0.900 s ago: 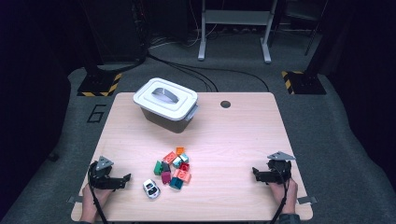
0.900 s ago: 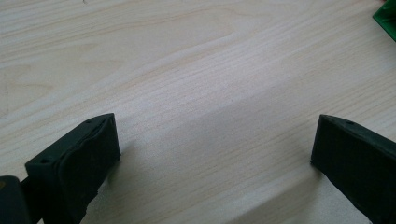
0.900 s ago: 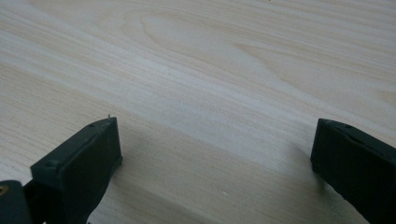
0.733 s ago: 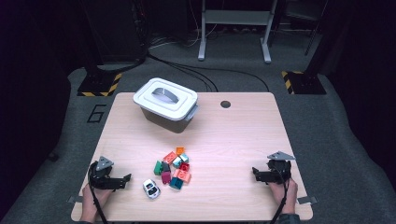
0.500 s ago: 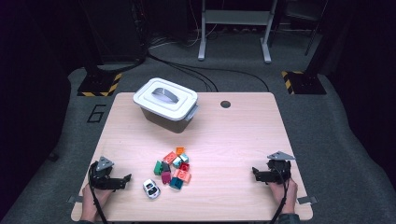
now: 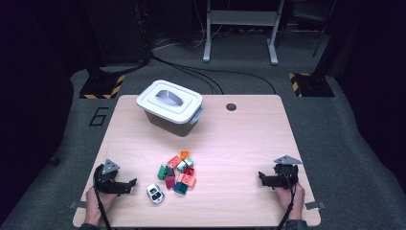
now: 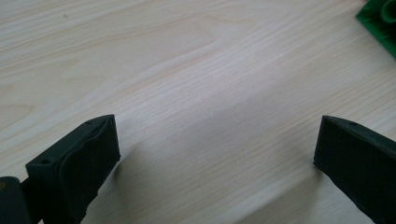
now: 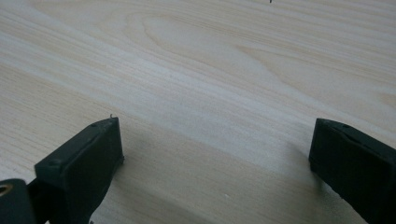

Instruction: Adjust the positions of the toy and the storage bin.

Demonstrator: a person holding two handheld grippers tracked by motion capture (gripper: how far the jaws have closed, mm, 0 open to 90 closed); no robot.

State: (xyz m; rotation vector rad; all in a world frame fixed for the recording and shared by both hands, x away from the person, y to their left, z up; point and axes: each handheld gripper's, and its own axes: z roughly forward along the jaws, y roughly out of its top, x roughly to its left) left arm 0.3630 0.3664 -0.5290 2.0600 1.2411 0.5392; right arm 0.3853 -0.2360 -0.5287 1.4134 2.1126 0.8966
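Note:
A heap of several coloured bricks (image 6: 178, 172) lies in the front middle of the wooden table (image 6: 239, 139), with a small white toy car (image 6: 154, 193) at its front left. A white lidded bin (image 6: 170, 107) stands at the back left. My left gripper (image 6: 131, 184) rests on the table near the front left corner, open, nothing between its jaws, pointing toward the car. In the left gripper view a green brick (image 7: 380, 18) shows at the top right corner. My right gripper (image 6: 261, 178) rests at the front right, open and empty, over bare wood.
A round cable hole (image 6: 231, 107) sits near the table's back edge. Beyond the table are a grey floor, black-and-yellow striped stand feet (image 6: 100, 86) and a metal frame (image 6: 239, 28). Bare wood lies between the bricks and the right gripper.

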